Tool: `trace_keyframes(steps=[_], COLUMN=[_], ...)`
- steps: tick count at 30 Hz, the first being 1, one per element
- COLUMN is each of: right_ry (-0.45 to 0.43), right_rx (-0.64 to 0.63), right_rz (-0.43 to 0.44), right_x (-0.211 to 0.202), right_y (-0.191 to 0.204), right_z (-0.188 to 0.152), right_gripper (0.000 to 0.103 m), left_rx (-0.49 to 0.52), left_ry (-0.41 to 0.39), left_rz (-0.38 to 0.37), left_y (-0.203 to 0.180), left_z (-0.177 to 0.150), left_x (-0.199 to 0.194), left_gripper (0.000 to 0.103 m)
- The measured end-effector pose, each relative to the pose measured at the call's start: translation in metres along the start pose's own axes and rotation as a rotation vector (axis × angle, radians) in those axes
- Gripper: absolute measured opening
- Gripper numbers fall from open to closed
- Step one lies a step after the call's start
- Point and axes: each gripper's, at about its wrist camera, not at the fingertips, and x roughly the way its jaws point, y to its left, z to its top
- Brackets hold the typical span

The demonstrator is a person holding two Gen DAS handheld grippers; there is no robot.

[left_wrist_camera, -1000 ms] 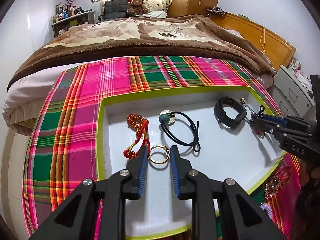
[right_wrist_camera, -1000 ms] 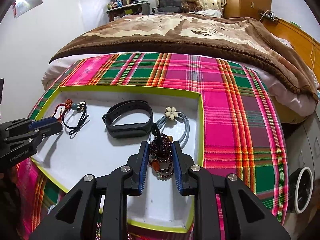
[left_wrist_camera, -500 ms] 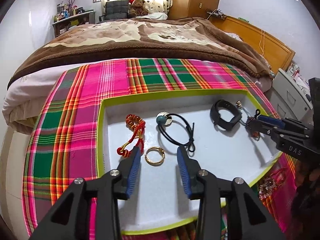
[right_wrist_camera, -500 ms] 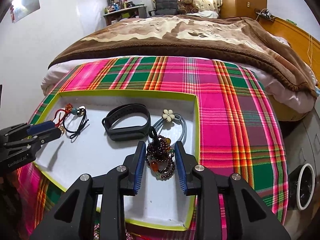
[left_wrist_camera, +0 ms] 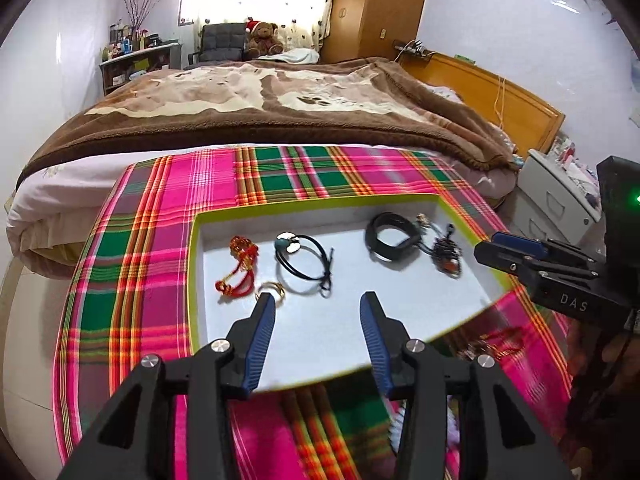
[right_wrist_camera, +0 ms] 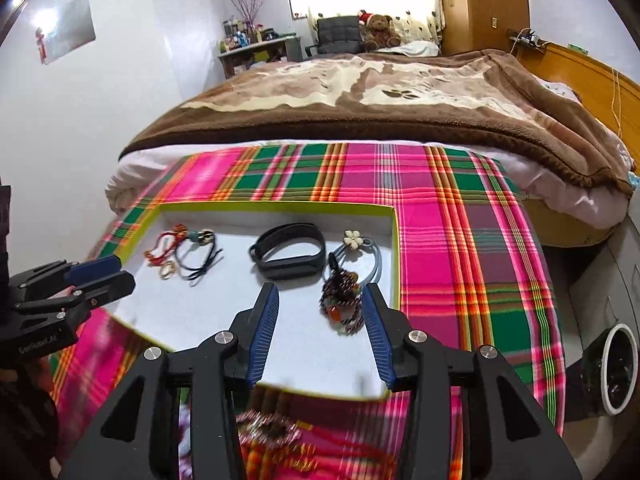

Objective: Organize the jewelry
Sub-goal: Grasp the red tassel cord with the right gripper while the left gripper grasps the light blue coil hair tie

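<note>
A white tray with a yellow-green rim [left_wrist_camera: 312, 201] [right_wrist_camera: 276, 207] lies on a plaid cloth. In it lie a red cord bracelet [left_wrist_camera: 240, 268] [right_wrist_camera: 162, 246], a gold ring [left_wrist_camera: 276, 289] [right_wrist_camera: 168, 270], a black cord with a teal bead [left_wrist_camera: 308, 258] [right_wrist_camera: 198, 254], a black wristband [left_wrist_camera: 390, 236] [right_wrist_camera: 290, 252], a dark bead bracelet [left_wrist_camera: 446, 250] [right_wrist_camera: 342, 304] and a grey hair tie with a white flower [right_wrist_camera: 354, 240]. My left gripper [left_wrist_camera: 316, 310] is open and empty above the tray's near part. My right gripper [right_wrist_camera: 320, 308] is open and empty, with the bead bracelet beside its right finger.
More jewelry lies blurred on the cloth in front of the tray [right_wrist_camera: 272, 428] [left_wrist_camera: 492, 344]. A bed with a brown blanket [left_wrist_camera: 280, 108] stands behind. White drawers [left_wrist_camera: 556, 196] are at the right. A bin [right_wrist_camera: 616, 368] stands on the floor.
Both grippers opened wide and drew back and up from the tray. The gold ring and the bead bracelet now lie released in the tray.
</note>
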Motion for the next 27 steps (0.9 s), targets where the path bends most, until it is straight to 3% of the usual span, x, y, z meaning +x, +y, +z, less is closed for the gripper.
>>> trace_keyframes(steps=[9, 18, 27], right_ry=[-0.007, 0.021, 0.049], right_rx=[-0.040, -0.015, -0.062], right_rz=[0.029, 0.040, -0.029], right_x=[-0.035, -0.051, -0.046], right_y=[0.013, 0.001, -0.014], right_z=[-0.035, -0.072, -0.088], right_gripper=[0.044, 0.044, 0.044], left_rx=[-0.014, -0.037, -0.039], left_ry=[-0.019, -0.022, 0.000], left_rz=[-0.034, -0.059, -0.066], left_y=[-0.013, -0.019, -0.023], left_z=[-0.029, -0.053, -0.067], left_x=[-0.031, -0.048, -0.051], left_gripper=[0.047, 0.047, 0.047])
